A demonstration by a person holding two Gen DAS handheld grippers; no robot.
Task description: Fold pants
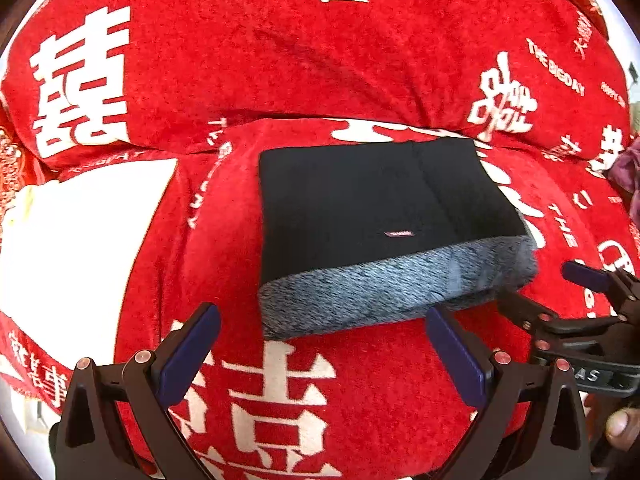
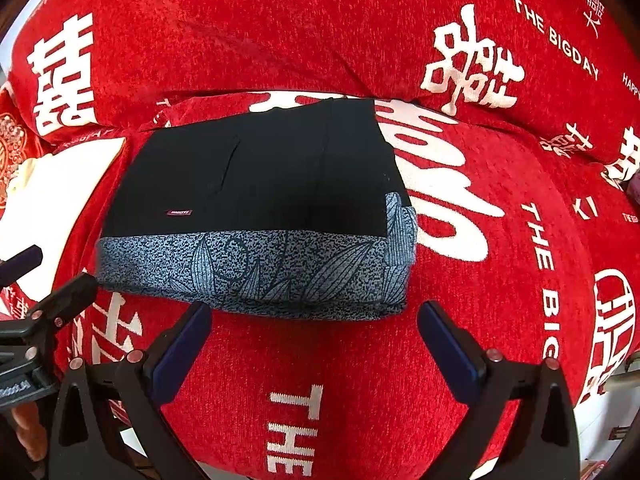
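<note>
The pants [image 1: 380, 220] lie folded into a compact rectangle on the red sofa cover [image 1: 320, 60]. They are black with a grey-blue leaf-patterned band along the near edge, also visible in the right wrist view [image 2: 260, 184]. My left gripper [image 1: 323, 314] hovers just in front of that near edge, jaws wide open and holding nothing. My right gripper [image 2: 315, 309] is likewise open and empty, in front of the band's right half. Each gripper shows in the other's view: the right gripper [image 1: 540, 284] near the pants' right corner, the left gripper [image 2: 56, 268] near the left corner.
The red cover carries white characters and lettering; its backrest [image 2: 280, 40] rises behind the pants. A white patch [image 1: 80, 240] lies to the left of the pants, and a purple cloth [image 1: 626, 172] shows at the right edge. A person's thumb [image 1: 624, 424] grips the right tool.
</note>
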